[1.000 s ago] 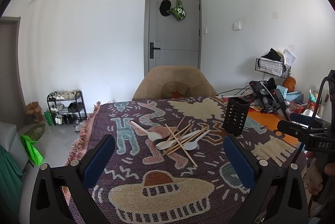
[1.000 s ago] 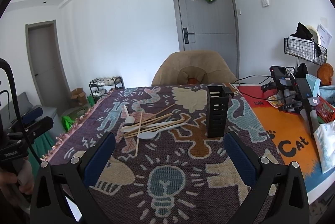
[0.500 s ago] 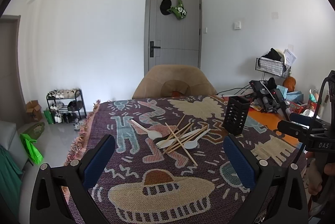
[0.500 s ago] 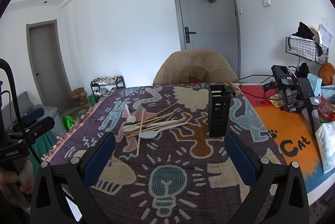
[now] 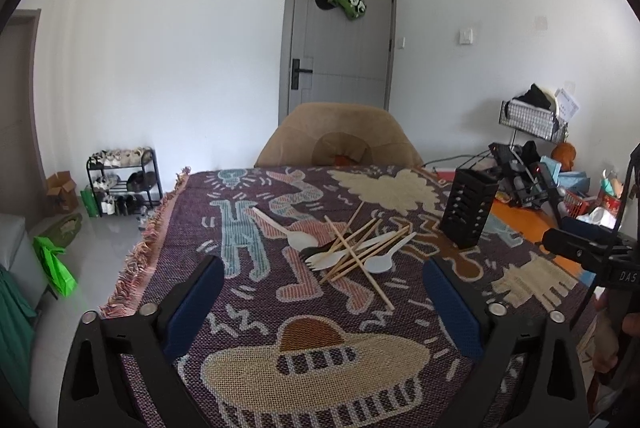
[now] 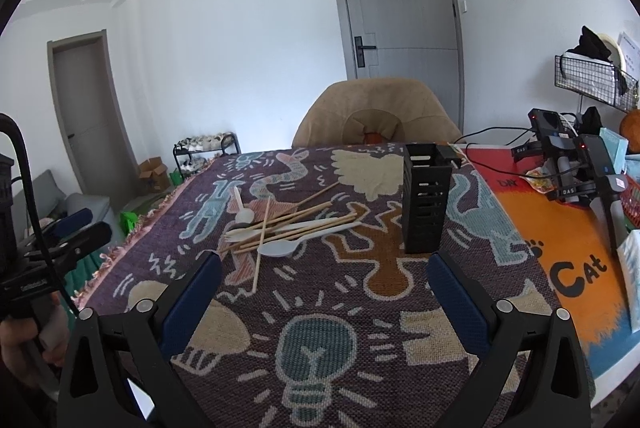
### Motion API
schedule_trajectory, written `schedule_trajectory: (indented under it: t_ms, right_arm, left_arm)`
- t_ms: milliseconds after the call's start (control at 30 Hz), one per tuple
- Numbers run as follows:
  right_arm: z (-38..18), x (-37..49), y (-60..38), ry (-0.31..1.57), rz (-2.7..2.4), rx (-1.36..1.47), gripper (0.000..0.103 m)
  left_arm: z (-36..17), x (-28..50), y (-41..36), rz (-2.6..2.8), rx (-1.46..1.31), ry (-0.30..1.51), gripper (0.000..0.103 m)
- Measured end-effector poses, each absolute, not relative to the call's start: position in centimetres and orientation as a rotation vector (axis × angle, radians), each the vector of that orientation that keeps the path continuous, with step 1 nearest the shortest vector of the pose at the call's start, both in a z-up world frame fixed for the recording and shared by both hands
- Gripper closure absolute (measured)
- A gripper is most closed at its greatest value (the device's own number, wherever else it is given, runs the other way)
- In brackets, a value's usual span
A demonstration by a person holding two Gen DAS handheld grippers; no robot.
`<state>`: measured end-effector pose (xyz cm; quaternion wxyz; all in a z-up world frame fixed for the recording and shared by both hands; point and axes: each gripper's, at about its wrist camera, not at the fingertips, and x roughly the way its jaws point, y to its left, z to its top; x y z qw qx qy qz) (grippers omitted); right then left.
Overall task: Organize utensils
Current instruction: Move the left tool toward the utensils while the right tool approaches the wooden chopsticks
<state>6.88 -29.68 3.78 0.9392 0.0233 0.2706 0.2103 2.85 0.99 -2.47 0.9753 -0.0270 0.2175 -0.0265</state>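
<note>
A loose pile of utensils [image 5: 352, 248] [image 6: 280, 228] lies mid-table on the patterned cloth: wooden chopsticks crossed over white plastic spoons and a fork, with something dark under them. One white spoon [image 5: 286, 230] lies a little apart to the left. A black slotted utensil holder [image 5: 470, 209] [image 6: 426, 197] stands upright to the right of the pile. My left gripper [image 5: 323, 270] hovers short of the pile, its jaws wide and closing, nothing between them. My right gripper [image 6: 324, 264] is open and empty, just short of the holder and the pile.
A tan chair [image 5: 340, 137] stands at the table's far edge. To the right an orange mat [image 6: 560, 228] carries cables, black devices and packets. The cloth's fringed edge [image 5: 148, 240] marks the table's left side. The other hand-held gripper shows at each view's side.
Both grippers have come forward and down a little toward the utensils, which now look larger. The left jaws stand slightly narrower. Nothing on the table has moved.
</note>
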Motion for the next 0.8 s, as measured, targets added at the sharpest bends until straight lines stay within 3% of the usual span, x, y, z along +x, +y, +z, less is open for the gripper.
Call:
schedule_trajectory:
  t_ms: [100, 200, 400, 800]
  right_arm:
    - [3.2, 7.6, -29.2, 0.565, 0.446, 0.044, 0.012]
    - [2.5, 8.4, -28.7, 0.586, 0.457, 0.046, 0.014]
    - [0.8, 10.0, -27.7, 0.648, 0.479, 0.05, 0.021]
    - [-3.0, 12.9, -28.2, 0.758, 0.443, 0.087, 0.022]
  left_arm:
    - [-3.7, 4.3, 1.1, -0.063, -0.049, 0.482, 0.023]
    - [-4.8, 5.8, 1.1, -0.096, -0.067, 0.529, 0.034]
    - [-6.6, 8.5, 0.9, -0.138, -0.069, 0.6, 0.043]
    - [-10.1, 14.6, 0.0, -0.168, -0.026, 0.795, 0.065]
